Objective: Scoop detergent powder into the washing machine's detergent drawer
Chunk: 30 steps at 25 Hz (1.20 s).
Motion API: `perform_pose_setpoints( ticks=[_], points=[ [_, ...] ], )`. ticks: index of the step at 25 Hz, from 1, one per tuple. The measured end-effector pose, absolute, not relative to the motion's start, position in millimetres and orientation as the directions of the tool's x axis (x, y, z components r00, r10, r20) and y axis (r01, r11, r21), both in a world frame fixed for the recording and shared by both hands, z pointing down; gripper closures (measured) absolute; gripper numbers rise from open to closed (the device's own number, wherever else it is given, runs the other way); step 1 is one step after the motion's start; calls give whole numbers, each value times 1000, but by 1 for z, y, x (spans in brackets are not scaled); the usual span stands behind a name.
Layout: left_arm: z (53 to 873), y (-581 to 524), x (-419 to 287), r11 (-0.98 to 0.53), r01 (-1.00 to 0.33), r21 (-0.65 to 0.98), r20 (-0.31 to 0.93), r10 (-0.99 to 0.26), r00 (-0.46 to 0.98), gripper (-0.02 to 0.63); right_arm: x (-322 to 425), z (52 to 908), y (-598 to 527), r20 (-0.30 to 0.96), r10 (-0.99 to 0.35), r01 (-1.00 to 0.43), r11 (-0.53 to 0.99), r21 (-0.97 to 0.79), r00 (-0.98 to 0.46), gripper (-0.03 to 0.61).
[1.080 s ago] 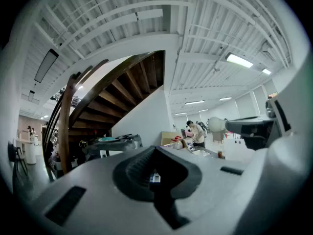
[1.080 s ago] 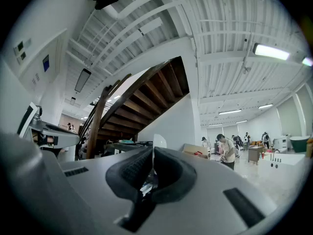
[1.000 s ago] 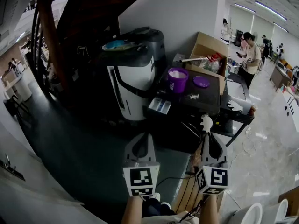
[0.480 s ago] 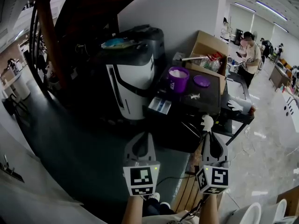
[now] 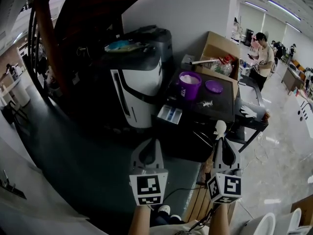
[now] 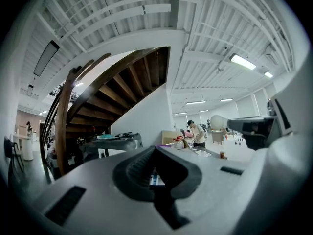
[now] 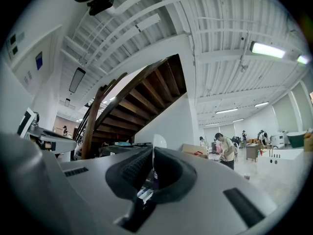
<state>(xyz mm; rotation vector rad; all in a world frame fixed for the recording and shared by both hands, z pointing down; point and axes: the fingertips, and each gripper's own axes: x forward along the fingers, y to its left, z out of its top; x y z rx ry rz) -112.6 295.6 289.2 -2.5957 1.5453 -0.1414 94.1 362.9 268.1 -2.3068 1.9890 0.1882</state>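
The approach is judged to be the step in hand. A white scoop (image 5: 220, 127) is clamped in the closed right gripper (image 5: 222, 143), and the left gripper (image 5: 148, 145) is held with jaws together on nothing. The open purple powder tub (image 5: 189, 84) is seen at 11 o'clock of the scoop, well apart, with the pulled-out detergent drawer (image 5: 169, 114) at the tub's 7 o'clock. Next, the scoop would need to be carried forward and dipped into the tub.

We count one washing machine (image 5: 139, 77), one drawer (image 5: 169, 114), one purple tub (image 5: 189, 84), one purple lid (image 5: 213, 86), one cardboard box (image 5: 220, 50), one white scoop (image 5: 220, 127), and two grippers: left gripper (image 5: 148, 143), right gripper (image 5: 221, 140).
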Motion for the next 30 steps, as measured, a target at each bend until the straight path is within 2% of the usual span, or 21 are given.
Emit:
perform_pose_setpoints(
  ticks=[17, 30],
  points=[
    [308, 232, -120, -509, -849, -144, 58, -861, 506, 612, 83, 280, 307, -131, -974, -983, -185, 0, 184, 557],
    [308, 171, -85, -456, -878, -147, 67, -890, 451, 612, 124, 277, 231, -128, -984, -993, -122, 0, 121, 557]
  ],
)
